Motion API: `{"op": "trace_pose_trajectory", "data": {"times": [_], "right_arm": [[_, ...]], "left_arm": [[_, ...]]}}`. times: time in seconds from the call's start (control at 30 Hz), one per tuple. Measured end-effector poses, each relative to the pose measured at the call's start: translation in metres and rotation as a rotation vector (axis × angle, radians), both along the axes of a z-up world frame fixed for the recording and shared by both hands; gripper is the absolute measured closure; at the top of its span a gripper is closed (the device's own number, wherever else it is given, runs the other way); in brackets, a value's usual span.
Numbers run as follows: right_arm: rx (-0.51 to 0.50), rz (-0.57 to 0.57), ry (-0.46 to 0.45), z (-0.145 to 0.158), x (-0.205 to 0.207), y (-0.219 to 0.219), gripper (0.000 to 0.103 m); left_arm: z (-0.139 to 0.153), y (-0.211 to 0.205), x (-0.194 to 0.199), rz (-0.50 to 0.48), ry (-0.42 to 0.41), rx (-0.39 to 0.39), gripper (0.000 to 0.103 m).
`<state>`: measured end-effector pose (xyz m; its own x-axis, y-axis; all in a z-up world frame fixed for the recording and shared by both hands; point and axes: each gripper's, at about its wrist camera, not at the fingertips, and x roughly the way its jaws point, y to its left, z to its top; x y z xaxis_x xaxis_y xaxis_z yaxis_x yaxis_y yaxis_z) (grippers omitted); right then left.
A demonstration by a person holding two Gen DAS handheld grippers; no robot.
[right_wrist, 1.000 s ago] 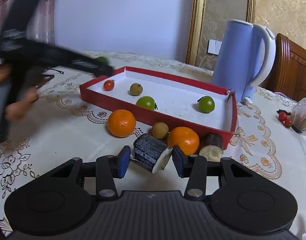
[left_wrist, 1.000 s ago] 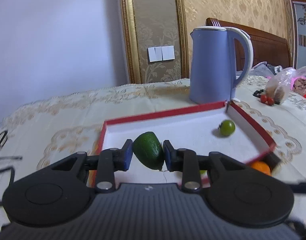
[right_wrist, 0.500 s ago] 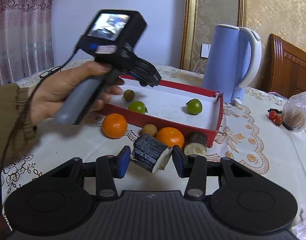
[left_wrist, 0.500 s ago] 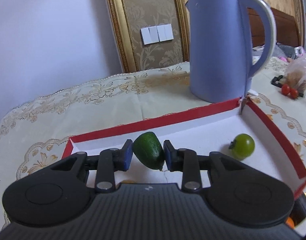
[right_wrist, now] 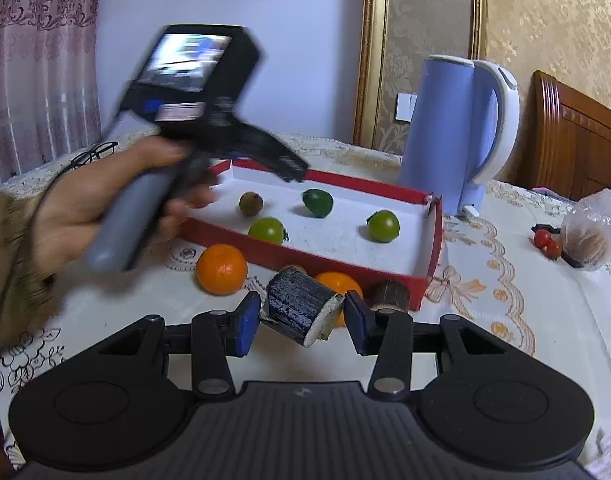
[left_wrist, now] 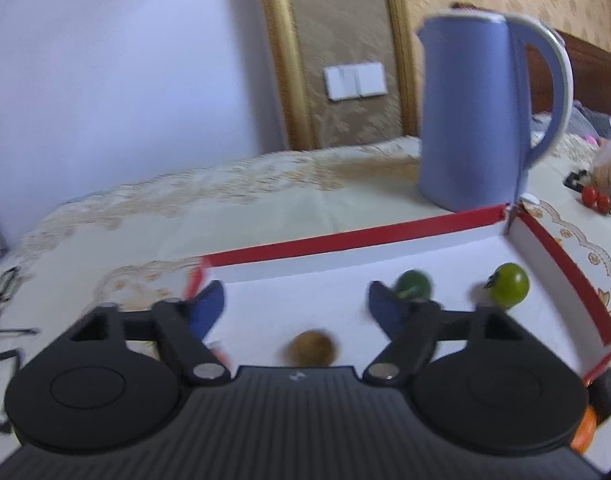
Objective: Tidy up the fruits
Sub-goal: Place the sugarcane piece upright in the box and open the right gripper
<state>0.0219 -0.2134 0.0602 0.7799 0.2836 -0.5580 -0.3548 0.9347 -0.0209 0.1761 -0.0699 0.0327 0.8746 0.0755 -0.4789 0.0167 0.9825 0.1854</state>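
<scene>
The avocado (right_wrist: 317, 202) lies loose in the red tray (right_wrist: 305, 258) beside two green tomatoes (right_wrist: 383, 226), free of the left gripper (left_wrist: 295, 304), whose fingers are opening above the tray with nothing between them. The right gripper (right_wrist: 301, 320) clamps a dark cane stub (right_wrist: 299, 312) at the counter's (right_wrist: 505, 320) near edge, by an orange (right_wrist: 221, 269).

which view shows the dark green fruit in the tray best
The right wrist view: the dark green fruit lies sharp and whole on the tray floor. In the left wrist view it is blurred and partly hidden behind a finger of the opening left gripper.
</scene>
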Motion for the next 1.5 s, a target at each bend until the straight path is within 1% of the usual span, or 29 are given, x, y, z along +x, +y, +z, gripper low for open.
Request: {"op": "trace_pose_trajectory", "data": {"times": [0.07,0.13,0.17,0.23,0.3,0.43,0.53,0.63,0.7,0.77,0.87,0.93,1.0,1.03,1.07,1.1,1.17,1.23,1.3,1.33,1.4,1.43,1.5], "right_arm": [[-0.002,-0.008,-0.001,0.001,0.007,0.001,0.059],[-0.003,-0.012,0.001,0.002,0.016,0.003,0.059],[-0.001,-0.015,0.002,0.003,0.021,0.004,0.059],[0.0,-0.028,0.002,0.004,0.032,0.006,0.059],[0.0,-0.047,0.0,0.005,0.045,0.007,0.059],[0.002,-0.093,0.016,0.004,0.076,0.007,0.059],[0.003,-0.126,0.044,0.0,0.103,0.007,0.059],[-0.002,-0.168,0.062,-0.004,0.129,0.007,0.059],[-0.005,-0.202,0.07,-0.006,0.147,0.008,0.059],[-0.013,-0.233,0.074,-0.008,0.164,0.009,0.059],[-0.014,-0.289,0.073,-0.011,0.183,0.008,0.057],[-0.016,-0.296,0.095,-0.013,0.19,0.006,0.055],[-0.011,-0.3,0.099,-0.011,0.186,0.005,0.048],[-0.004,-0.296,0.09,-0.009,0.182,0.004,0.045],[-0.002,-0.29,0.081,-0.007,0.177,0.003,0.038],[-0.004,-0.287,0.071,-0.005,0.172,0.002,0.033],[0.001,-0.291,0.05,-0.001,0.158,-0.002,0.033],[0.014,-0.297,0.045,0.002,0.142,-0.007,0.03],[0.008,-0.334,0.035,0.004,0.122,-0.014,0.021],[0.004,-0.354,0.025,0.004,0.111,-0.018,0.02],[-0.001,-0.385,0.023,0.005,0.09,-0.026,0.014],[0.004,-0.398,0.028,0.006,0.082,-0.03,0.012],[0.012,-0.419,0.032,0.008,0.064,-0.037,0.005]], "left_arm": [[0.0,0.012,-0.022,0.033,-0.028,0.015,0.016],[-0.002,0.026,-0.042,0.054,-0.044,0.008,0.011],[-0.003,0.032,-0.052,0.063,-0.047,0.001,0.011],[-0.007,0.044,-0.071,0.076,-0.043,-0.022,0.01],[-0.011,0.055,-0.087,0.082,-0.034,-0.051,0.007],[-0.016,0.069,-0.116,0.086,-0.017,-0.103,0.005],[-0.019,0.072,-0.126,0.08,-0.011,-0.119,0.004],[-0.02,0.066,-0.134,0.062,-0.022,-0.088,0.0],[-0.021,0.062,-0.135,0.056,-0.031,-0.062,0.0],[-0.022,0.06,-0.136,0.047,-0.028,-0.052,0.0],[-0.023,0.061,-0.137,0.028,-0.015,-0.076,0.0],[-0.023,0.064,-0.137,0.013,-0.004,-0.101,0.0],[-0.023,0.065,-0.138,-0.007,0.0,-0.117,0.0],[-0.023,0.065,-0.138,-0.021,-0.005,-0.123,0.0],[-0.023,0.062,-0.139,-0.031,-0.009,-0.121,0.0],[-0.023,0.059,-0.139,-0.036,-0.011,-0.115,0.0],[-0.023,0.051,-0.141,-0.057,-0.015,-0.107,0.0],[-0.022,0.042,-0.144,-0.11,-0.022,-0.105,0.0],[-0.023,0.033,-0.144,-0.158,-0.026,-0.111,0.0],[-0.024,0.028,-0.143,-0.168,-0.028,-0.115,0.0],[-0.026,0.018,-0.141,-0.176,-0.04,-0.119,0.0],[-0.027,0.011,-0.139,-0.179,-0.05,-0.108,0.0],[-0.03,-0.002,-0.137,-0.179,-0.047,-0.065,0.0]]}}
